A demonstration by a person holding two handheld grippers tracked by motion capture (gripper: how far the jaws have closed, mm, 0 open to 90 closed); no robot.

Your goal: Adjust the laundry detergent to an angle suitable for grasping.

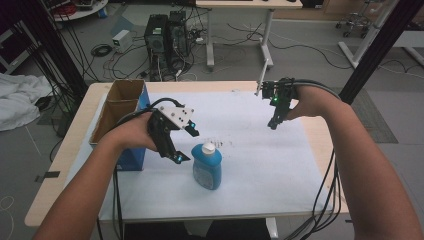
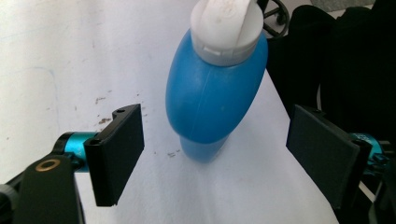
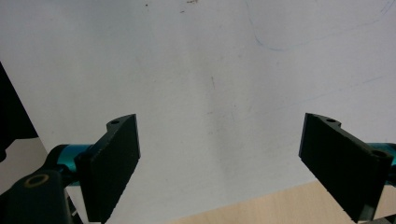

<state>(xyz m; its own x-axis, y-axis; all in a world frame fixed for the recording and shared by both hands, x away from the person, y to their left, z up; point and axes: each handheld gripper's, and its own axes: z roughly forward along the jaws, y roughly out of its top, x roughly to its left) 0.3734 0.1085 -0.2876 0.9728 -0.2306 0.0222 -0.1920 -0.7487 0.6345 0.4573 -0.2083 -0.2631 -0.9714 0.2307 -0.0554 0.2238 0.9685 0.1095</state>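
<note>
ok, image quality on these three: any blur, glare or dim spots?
High view: dim and soft, floor and desks behind murky, only the white sheet reads bright. Left gripper view: blue bottle sharp enough, its white cap nearly blown out, background right is black. Right gripper view: evenly lit, sheet slightly washed out, tongs crisp.

In the left gripper view the blue bottle has the top of its white cap cut off by the upper edge, and its foot is out of focus against the white sheet. In the high view the label on the bottle is too small to read, and the left hand hides part of the cardboard box; the inside of the box is too dark to make out. In the right gripper view the right gripper has both fingers running out past the bottom edge
</note>
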